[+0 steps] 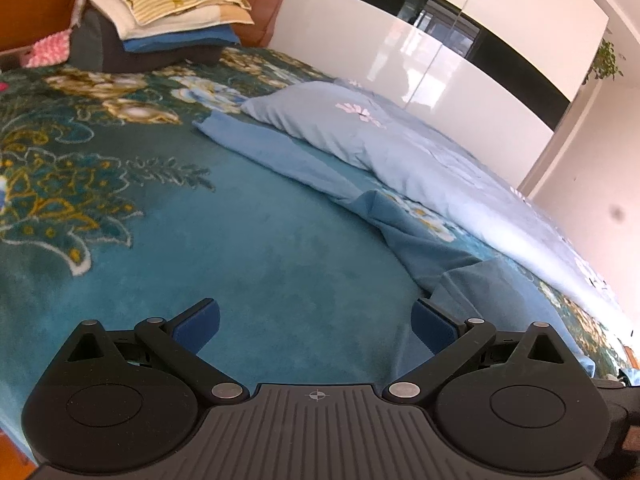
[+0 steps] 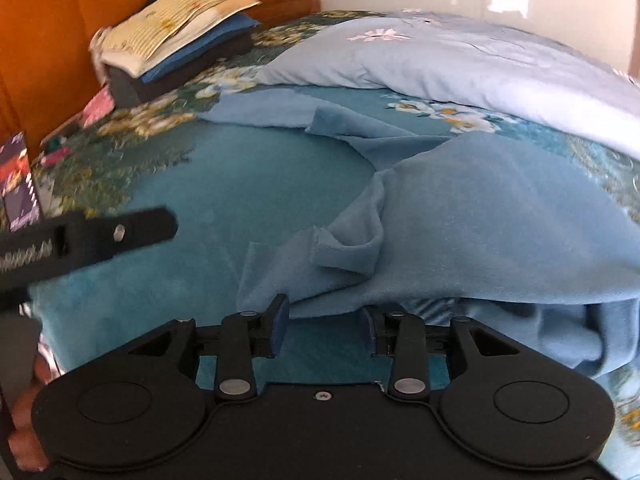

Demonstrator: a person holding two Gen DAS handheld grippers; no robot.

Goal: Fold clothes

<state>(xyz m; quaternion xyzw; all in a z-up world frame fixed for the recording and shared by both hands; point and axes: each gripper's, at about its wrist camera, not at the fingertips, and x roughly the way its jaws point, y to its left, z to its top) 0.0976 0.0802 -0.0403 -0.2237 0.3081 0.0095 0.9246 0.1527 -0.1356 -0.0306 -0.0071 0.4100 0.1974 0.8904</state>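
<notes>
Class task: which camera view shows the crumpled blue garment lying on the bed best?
The right wrist view: the blue garment fills the foreground, its folds clear. The left wrist view catches only a narrow strip of it off to the right.

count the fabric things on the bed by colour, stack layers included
light blue: 2, the unfolded garment and the floral quilt
teal: 1, the floral blanket covering the bed
pale yellow striped: 1, top of the folded stack
white: 1, under it
blue: 1, lower layer
black: 1, bottom layer
pink and white: 1, beside the stack
total: 8
</notes>
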